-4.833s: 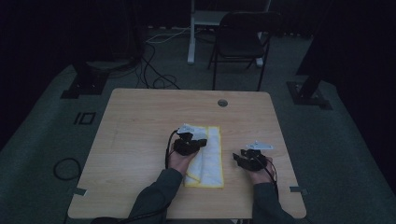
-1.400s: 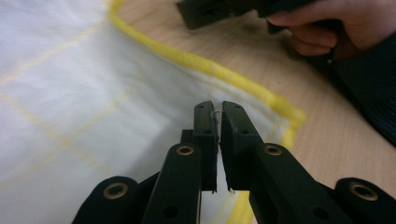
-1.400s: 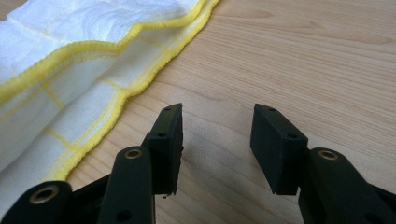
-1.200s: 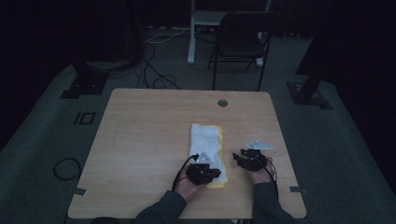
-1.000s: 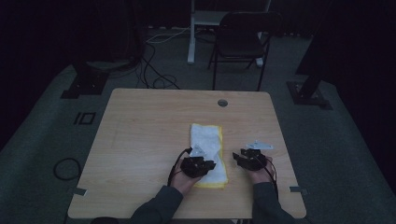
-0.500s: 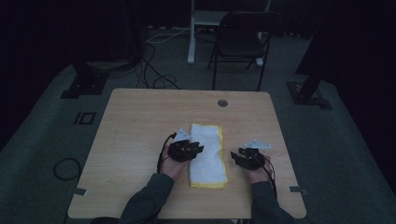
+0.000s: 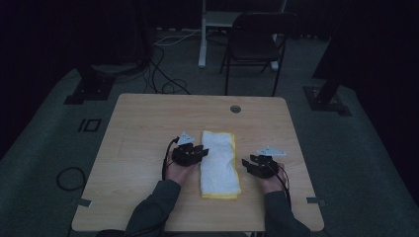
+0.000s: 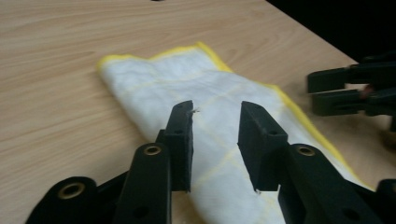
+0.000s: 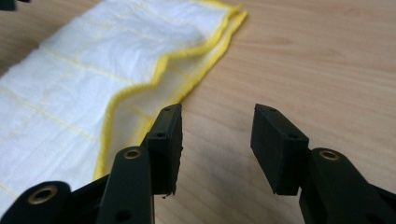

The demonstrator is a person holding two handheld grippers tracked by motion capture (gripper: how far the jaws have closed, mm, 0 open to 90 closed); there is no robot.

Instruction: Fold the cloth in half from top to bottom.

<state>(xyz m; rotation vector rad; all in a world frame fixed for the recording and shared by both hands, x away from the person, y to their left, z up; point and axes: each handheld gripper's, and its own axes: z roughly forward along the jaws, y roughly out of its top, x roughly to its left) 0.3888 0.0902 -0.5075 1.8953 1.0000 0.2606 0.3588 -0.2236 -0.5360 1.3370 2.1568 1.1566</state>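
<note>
A white cloth with yellow edging (image 7: 220,163) lies folded in a long strip on the wooden table (image 7: 143,128). My left gripper (image 7: 201,150) sits at the strip's left edge and points across it. Its jaws have just been opening, and in the left gripper view it (image 8: 215,109) stands open over the cloth (image 8: 154,88) with nothing pinched. My right gripper (image 7: 246,164) rests on the table just right of the cloth, open. In the right gripper view it (image 9: 217,114) has bare wood between its pads, and the cloth's layered yellow edge (image 9: 140,88) lies by the left pad.
A round cable hole (image 7: 235,108) is near the table's far edge. Beyond the table stand a dark folding chair (image 7: 257,44) and a white post (image 7: 202,34), with cables (image 7: 163,74) on the floor. The other gripper (image 8: 345,88) shows far right in the left gripper view.
My left gripper has moved from the cloth's near end up and left to its left edge, and its jaws have opened. The right gripper has kept still.
</note>
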